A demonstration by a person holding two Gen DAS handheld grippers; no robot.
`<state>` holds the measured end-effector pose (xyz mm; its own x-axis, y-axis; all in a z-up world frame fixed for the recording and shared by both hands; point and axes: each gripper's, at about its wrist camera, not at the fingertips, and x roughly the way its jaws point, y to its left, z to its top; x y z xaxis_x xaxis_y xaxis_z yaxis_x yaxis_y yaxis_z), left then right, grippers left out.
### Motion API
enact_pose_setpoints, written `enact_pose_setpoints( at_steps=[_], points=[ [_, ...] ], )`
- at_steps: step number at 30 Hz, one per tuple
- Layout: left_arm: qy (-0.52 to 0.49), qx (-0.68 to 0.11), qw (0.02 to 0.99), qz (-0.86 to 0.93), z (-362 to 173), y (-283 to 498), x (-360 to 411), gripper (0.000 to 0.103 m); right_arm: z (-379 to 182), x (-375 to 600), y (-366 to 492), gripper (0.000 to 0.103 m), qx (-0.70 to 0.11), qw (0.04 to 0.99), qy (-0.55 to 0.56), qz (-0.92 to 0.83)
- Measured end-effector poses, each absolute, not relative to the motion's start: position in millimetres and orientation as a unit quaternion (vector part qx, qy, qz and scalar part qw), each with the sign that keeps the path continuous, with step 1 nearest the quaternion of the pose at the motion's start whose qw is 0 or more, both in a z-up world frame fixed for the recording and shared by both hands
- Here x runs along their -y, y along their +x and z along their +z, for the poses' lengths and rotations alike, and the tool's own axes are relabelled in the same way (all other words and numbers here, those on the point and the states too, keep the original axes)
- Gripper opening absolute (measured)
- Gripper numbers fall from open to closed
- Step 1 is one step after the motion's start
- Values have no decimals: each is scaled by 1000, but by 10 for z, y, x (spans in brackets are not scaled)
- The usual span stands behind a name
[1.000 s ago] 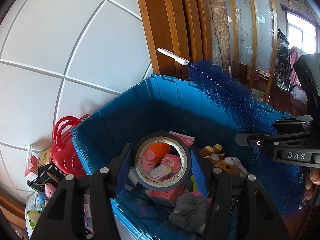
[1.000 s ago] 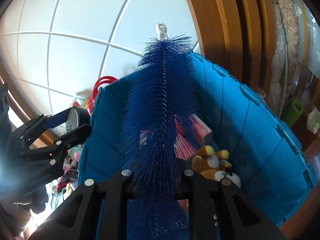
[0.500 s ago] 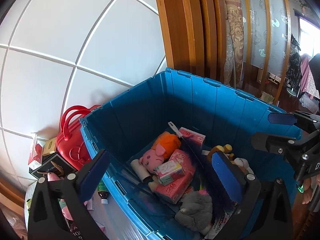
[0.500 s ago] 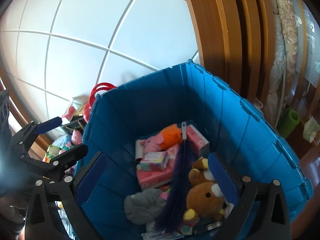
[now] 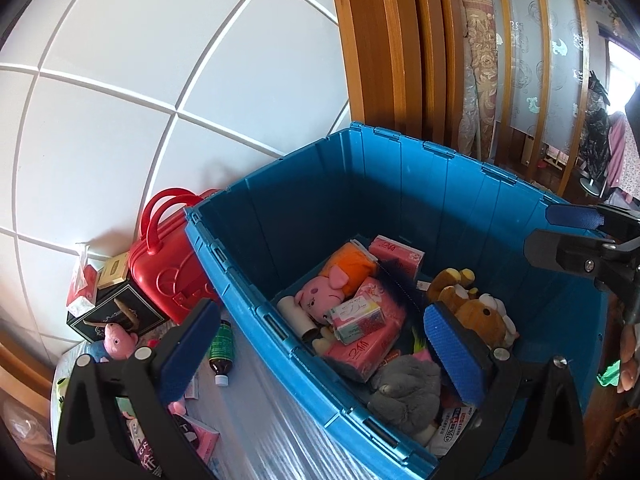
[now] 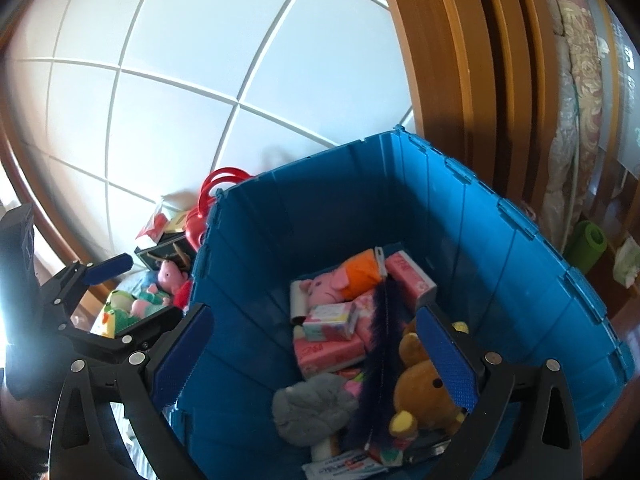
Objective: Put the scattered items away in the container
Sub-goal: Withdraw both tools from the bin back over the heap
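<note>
Both your left gripper (image 5: 320,348) and right gripper (image 6: 332,354) gape fully wide, holding nothing, above the deep blue plastic crate (image 6: 500,264). The long blue bristle brush (image 6: 380,344) lies inside, between your right jaws; a brown glass bottle (image 5: 221,350) beside your left jaw could roll if nudged

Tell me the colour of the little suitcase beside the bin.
Red suitcase, with red handles; clearest in the left wrist view.

A white panelled wall (image 5: 168,80) with pale grooves rises behind, a wooden door frame (image 5: 384,40) stands beside it, a patterned rolled rug (image 5: 478,60) leans further right, and a green roll (image 6: 588,246) lies on the floor.
</note>
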<state>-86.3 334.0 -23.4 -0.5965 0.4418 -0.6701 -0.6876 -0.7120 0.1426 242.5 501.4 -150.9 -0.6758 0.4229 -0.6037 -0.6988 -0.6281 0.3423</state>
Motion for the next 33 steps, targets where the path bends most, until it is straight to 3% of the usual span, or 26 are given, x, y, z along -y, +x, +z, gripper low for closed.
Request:
enact_pose_setpoints(
  at_steps=[19,33],
  points=[
    [-357,-149,274,881,-612,-848,-1610,103,-1385,-3869,1377,102,-229,269,-273,894],
    [-402,-124,215,881,-1044,-1019,95,103,-1676,-2816,302,102,-225,230,-320,891]
  ],
)
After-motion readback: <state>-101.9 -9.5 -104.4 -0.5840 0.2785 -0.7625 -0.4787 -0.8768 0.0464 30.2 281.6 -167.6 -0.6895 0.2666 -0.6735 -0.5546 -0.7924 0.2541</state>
